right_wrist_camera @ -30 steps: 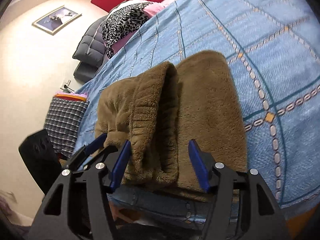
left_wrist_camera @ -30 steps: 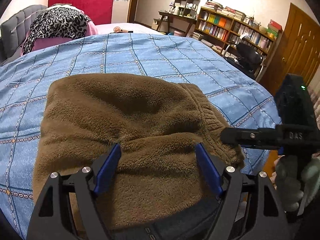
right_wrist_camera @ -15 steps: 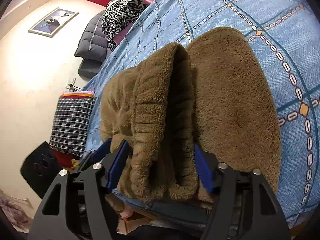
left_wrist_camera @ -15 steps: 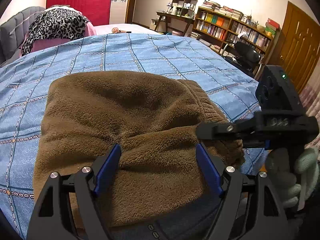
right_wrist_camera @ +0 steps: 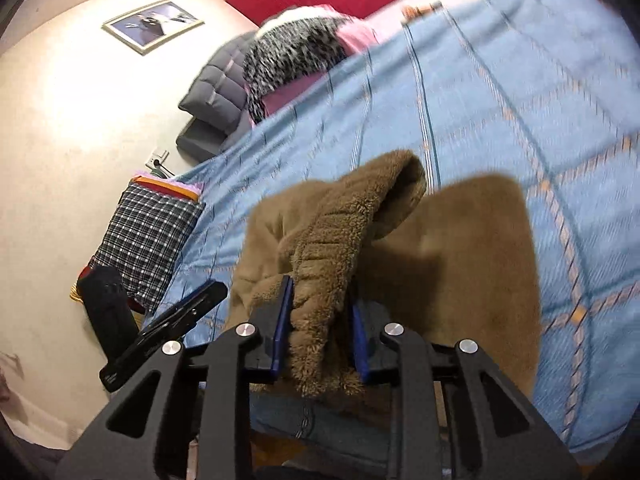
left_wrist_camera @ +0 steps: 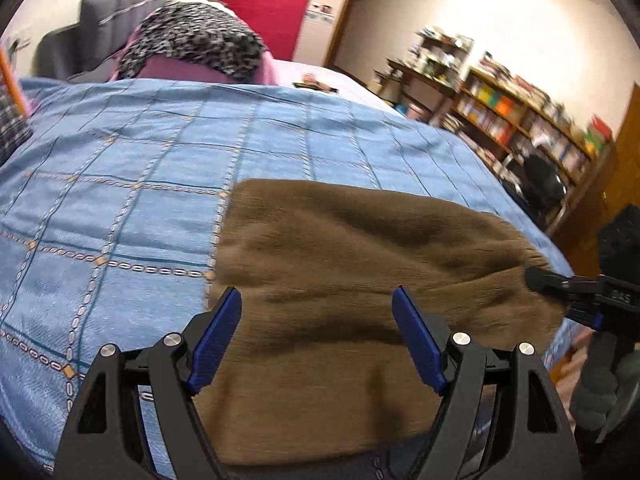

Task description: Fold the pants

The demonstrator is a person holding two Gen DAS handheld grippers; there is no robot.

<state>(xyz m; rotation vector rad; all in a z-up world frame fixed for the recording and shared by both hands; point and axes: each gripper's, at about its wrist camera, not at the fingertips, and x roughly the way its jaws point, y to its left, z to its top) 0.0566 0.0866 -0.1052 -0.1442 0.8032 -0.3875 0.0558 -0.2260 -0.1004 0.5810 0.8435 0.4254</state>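
Brown fleece pants [left_wrist_camera: 360, 280] lie folded near the front edge of a blue checked bedspread [left_wrist_camera: 120, 200]. My left gripper [left_wrist_camera: 316, 328] is open, its blue pads over the near edge of the pants with nothing held. My right gripper [right_wrist_camera: 320, 320] is shut on the ribbed waistband of the pants [right_wrist_camera: 332, 256] and lifts that end up off the lower layer. The right gripper also shows at the right edge of the left wrist view [left_wrist_camera: 560, 284]. The left gripper shows at the lower left of the right wrist view [right_wrist_camera: 176, 320].
A leopard-print and pink pile of clothes [left_wrist_camera: 196, 48] and a dark grey jacket [right_wrist_camera: 216, 92] sit at the head of the bed. A plaid cushion [right_wrist_camera: 148, 240] lies at the bed's left side. Bookshelves [left_wrist_camera: 520, 120] and a black chair [left_wrist_camera: 540, 184] stand to the right.
My right gripper has shut on the waistband and raised it. The left wrist view has shifted left, so the pants now sit further right in it; the left gripper stays open.
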